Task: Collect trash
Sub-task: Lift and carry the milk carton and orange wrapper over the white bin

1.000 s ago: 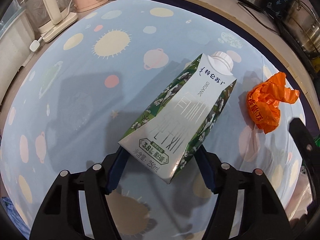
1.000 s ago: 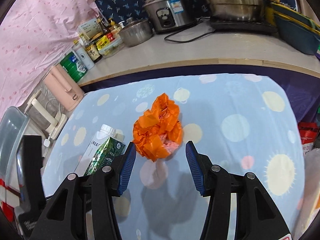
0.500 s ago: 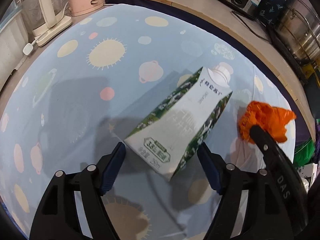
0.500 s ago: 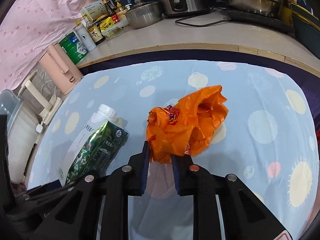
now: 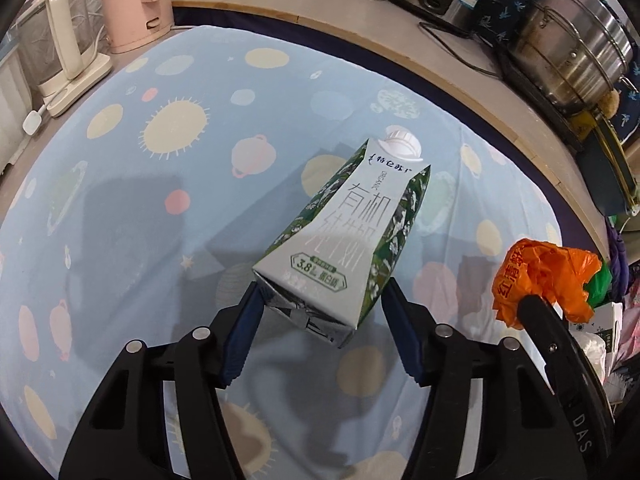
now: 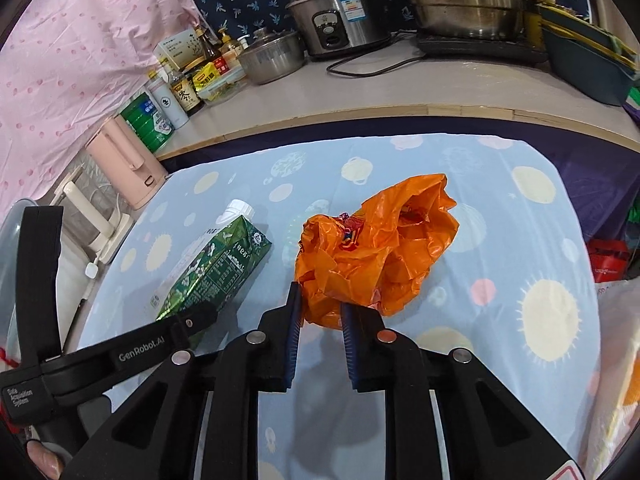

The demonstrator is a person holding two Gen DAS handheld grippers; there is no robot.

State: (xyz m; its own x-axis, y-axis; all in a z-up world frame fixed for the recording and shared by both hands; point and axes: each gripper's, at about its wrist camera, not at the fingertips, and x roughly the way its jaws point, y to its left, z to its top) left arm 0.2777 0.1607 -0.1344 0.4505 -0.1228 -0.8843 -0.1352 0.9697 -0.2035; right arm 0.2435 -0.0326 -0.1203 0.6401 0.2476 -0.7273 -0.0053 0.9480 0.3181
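While pinched in right tool point(image 6: 318, 312), orange bag point(image 6: 380, 248) off cloth.

I see two pieces of trash, both placed against the light-blue tablecloth point(image 5: 168, 240) with its suns and planets. The milk carton point(image 5: 348, 236) is a green-and-white wedge-shaped pack with flower print, grey lettering and a white screw cap point(image 5: 400, 146). Its cap end points toward the cloth's far edge and its creased, folded base is tipped up off the cloth, nearest me. The orange plastic bag point(image 6: 376, 248) is crumpled into a loose wad with red print showing on it. It hangs clear above the cloth, to the right of the carton point(image 6: 212, 268) and near it, not touching it.
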